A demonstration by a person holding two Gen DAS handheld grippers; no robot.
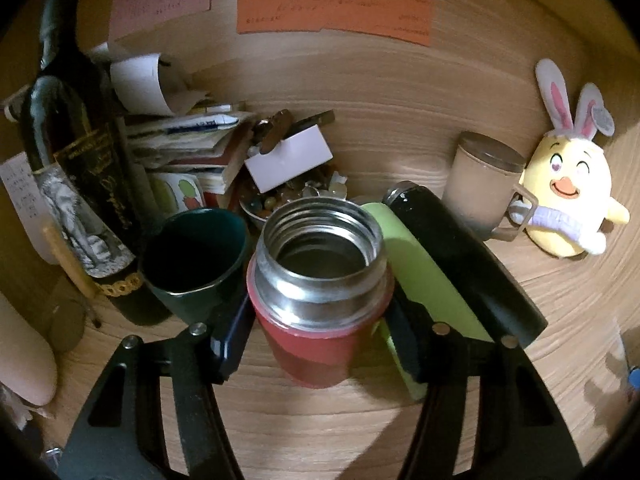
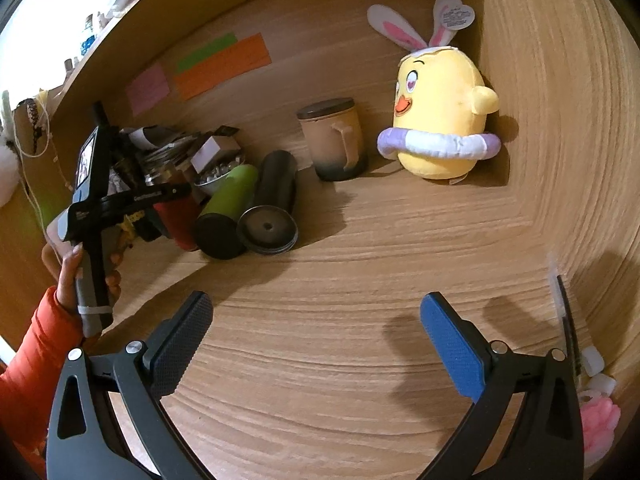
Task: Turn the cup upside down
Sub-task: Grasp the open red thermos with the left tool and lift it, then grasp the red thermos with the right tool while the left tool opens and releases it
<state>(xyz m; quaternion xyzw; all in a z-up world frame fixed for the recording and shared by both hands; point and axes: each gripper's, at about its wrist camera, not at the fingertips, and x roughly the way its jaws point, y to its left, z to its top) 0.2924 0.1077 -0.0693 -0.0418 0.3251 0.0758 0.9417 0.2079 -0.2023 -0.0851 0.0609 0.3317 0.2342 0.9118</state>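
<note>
1. Cup: red body, steel threaded neck, no lid (image 1: 320, 280). Stands upright, mouth up, on the wooden worktop (image 1: 312, 432). Also seen from the right wrist view, partly hidden behind the left tool's frame (image 2: 176, 216).
2. Left tool (image 1: 320, 340): fingers sit on either side of the red body, below the steel neck. Left pad (image 1: 232, 340) looks right against the cup; right pad (image 1: 404, 340) is close to it. Firm clamp or just bracketing: cannot tell.
3. Right tool (image 2: 316, 344): jaws spread wide, nothing between them, hovering over bare worktop (image 2: 320, 400) well apart from the cup.
4. Left hand (image 2: 76, 276), orange sleeve, holds the left tool's handle.
5. Neighbours on the cup's left: dark green mug (image 1: 196, 260), upright and just beside it; dark wine bottle (image 1: 76, 172) behind that.
6. On the cup's right: green flask (image 1: 420, 272) and black flask (image 1: 464, 256), both lying on their sides, side by side.
7. Behind the cup: small bowl of stones (image 1: 276, 200), white box (image 1: 288, 160), stack of books and papers (image 1: 188, 148).
8. Far right: lidded beige mug (image 1: 480, 184), next to a yellow chick plush with bunny ears (image 1: 568, 196).
9. Back wall: pink, green and orange paper notes (image 1: 332, 8).
</note>
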